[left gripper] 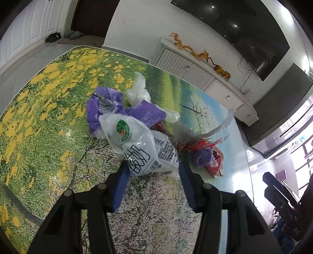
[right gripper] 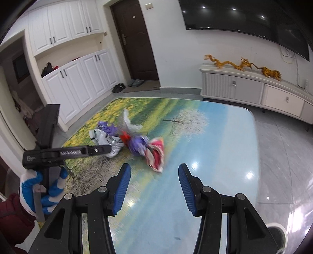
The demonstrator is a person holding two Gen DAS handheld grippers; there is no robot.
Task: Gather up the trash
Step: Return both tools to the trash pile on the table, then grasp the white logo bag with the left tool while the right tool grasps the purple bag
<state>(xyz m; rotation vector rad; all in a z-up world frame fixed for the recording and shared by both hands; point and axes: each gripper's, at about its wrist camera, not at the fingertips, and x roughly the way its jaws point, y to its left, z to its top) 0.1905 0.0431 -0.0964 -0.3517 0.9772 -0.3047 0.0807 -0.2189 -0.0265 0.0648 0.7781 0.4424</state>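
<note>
A heap of crumpled trash lies on a table (left gripper: pixel 49 121) with a printed landscape top. In the left wrist view my left gripper (left gripper: pixel 153 169) is open, its blue pads either side of the near end of a white printed plastic bag (left gripper: pixel 140 148). Behind it lie purple bags (left gripper: pixel 105 105), a clear bag (left gripper: pixel 138 91) and a red wrapper (left gripper: pixel 215 162). In the right wrist view my right gripper (right gripper: pixel 154 172) is open and empty, above the table a short way in front of the red wrapper (right gripper: pixel 156 154) and purple bag (right gripper: pixel 137 145). The left gripper (right gripper: pixel 105 149) reaches the heap from the left.
A white TV cabinet (right gripper: pixel 254 91) with gold dragon ornaments (right gripper: pixel 242 64) stands beyond the table under a wall TV (right gripper: pixel 244 17). White cupboards (right gripper: pixel 78 78), a dark door (right gripper: pixel 137 43) and shoes (right gripper: pixel 127 85) are at the back left. Grey floor (right gripper: pixel 283 156) lies right of the table.
</note>
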